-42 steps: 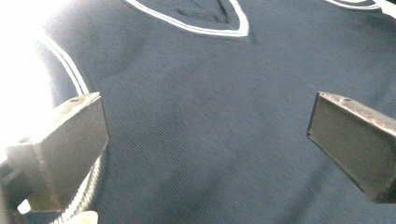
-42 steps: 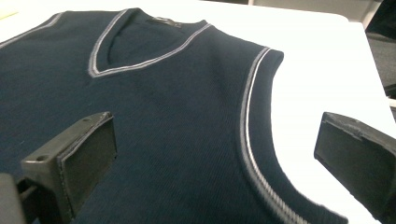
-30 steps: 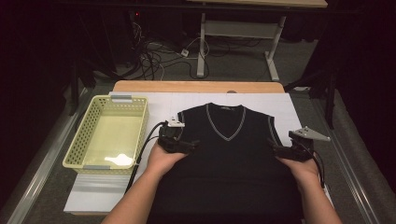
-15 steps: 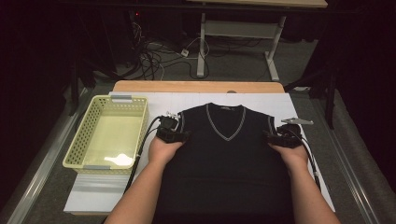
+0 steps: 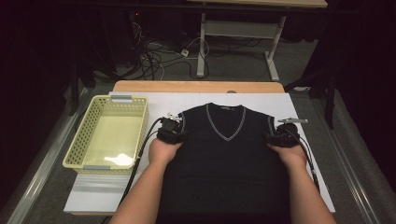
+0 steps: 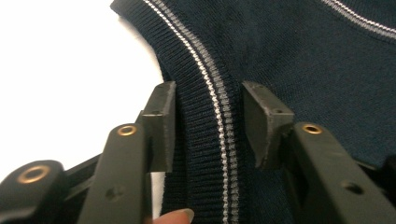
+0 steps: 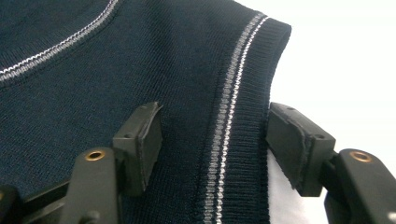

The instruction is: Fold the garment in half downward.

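Sweater vest (image 5: 226, 149) armhole ribbing sits between both tongs, left tongs (image 6: 208, 123) and right tongs (image 7: 212, 147) apart while just closing: pinch both bands evenly, catching both layers.

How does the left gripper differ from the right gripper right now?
The left gripper straddles the sweater vest's left armhole trim; the right gripper straddles the right one. The left's jaws have just been closing, while the right's gap looks wider. Both have ribbed trim between unpressed pads.
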Action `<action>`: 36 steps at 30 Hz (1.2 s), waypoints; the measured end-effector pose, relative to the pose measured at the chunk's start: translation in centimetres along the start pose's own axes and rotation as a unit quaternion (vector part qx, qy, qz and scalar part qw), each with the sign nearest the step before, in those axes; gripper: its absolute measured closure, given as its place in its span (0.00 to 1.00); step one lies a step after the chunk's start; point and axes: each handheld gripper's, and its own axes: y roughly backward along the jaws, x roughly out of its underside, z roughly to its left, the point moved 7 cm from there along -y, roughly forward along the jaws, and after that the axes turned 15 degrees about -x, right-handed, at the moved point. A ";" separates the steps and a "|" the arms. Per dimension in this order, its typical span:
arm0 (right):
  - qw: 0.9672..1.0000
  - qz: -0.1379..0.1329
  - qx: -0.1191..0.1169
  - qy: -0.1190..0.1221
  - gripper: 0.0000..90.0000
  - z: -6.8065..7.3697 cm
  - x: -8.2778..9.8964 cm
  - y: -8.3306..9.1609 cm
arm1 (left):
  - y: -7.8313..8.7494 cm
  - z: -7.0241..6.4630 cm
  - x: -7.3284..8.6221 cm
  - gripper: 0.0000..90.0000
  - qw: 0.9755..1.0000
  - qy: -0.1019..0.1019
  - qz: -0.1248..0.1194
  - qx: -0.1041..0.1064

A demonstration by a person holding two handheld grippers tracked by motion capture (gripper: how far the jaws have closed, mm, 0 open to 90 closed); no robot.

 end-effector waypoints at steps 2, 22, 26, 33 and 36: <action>1.000 0.001 0.001 -0.002 0.43 0.0 -0.1 -0.1 | 0.1 -0.2 0.0 0.68 1.000 -0.005 -0.002 0.002; 0.998 -0.036 -0.020 0.038 0.93 1.0 -0.5 1.0 | 2.2 0.3 -1.1 0.84 0.999 -0.001 -0.036 0.020; 0.996 -0.071 -0.025 0.050 0.93 1.5 -1.8 2.9 | 4.2 0.8 -2.0 0.85 0.999 -0.013 -0.052 0.011; 0.993 -0.098 -0.020 0.070 0.93 2.7 -2.0 5.7 | 7.4 1.0 -2.1 0.85 0.996 -0.024 -0.078 0.015; 0.991 -0.104 -0.025 0.078 0.93 3.6 -1.6 6.9 | 8.7 0.8 -1.3 0.85 0.996 -0.030 -0.084 0.026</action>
